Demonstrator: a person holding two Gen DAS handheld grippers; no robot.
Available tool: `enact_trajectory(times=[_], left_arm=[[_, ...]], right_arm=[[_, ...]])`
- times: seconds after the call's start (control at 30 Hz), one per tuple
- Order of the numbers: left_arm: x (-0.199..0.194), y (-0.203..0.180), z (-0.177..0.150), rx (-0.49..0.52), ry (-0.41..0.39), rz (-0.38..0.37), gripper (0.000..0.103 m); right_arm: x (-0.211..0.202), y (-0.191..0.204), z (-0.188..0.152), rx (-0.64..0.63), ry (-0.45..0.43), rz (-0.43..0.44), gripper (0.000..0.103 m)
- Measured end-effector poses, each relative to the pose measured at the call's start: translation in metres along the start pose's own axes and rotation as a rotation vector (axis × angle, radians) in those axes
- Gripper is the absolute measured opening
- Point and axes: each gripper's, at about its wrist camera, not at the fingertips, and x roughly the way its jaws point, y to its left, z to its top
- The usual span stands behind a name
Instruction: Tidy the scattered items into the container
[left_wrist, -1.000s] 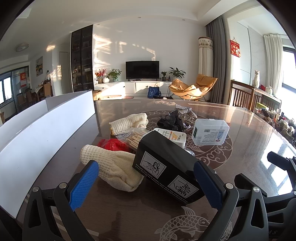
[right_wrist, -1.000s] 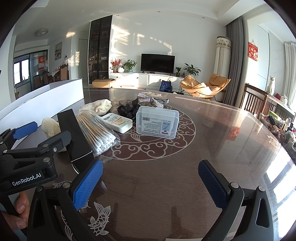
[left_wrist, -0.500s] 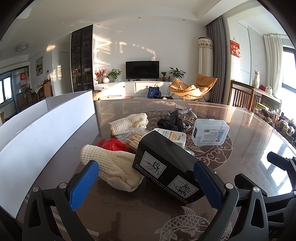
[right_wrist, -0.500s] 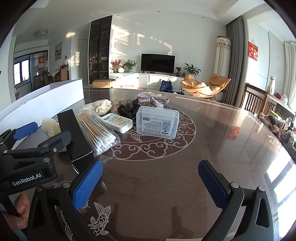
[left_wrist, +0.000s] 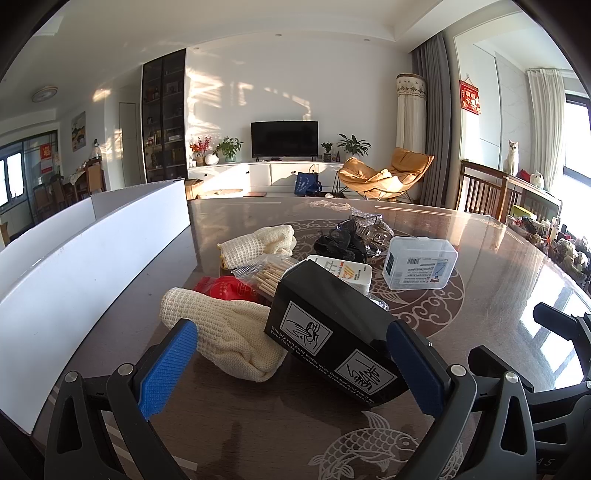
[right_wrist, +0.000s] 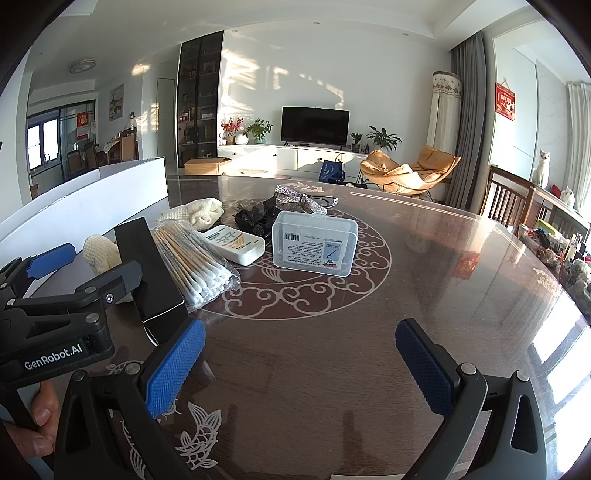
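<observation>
Nothing looks tidied yet: the black printed cardboard box (left_wrist: 334, 341) lies on the table between the wide-open left gripper (left_wrist: 291, 369) (right gripper (right_wrist: 299, 369) likewise agape, empty), white container (left_wrist: 88, 251) alongside.

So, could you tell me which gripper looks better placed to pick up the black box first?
Left. The left gripper is open with the black box right at its fingers. The right gripper is open over bare table, with the box off to its left.

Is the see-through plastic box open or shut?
Shut. The clear plastic box has its lid sitting flat and flush along the top edge on the table.
</observation>
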Motion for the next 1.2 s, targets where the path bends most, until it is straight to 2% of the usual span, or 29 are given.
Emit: enact_trajectory(times=[1.2], left_arm=[[0.0005,0.0004,-0.0004,-0.016,0.015,-0.013,0.103]], right_arm=[[-0.0014,-0.0003,-0.0002,0.002,0.000,0.000,0.102]])
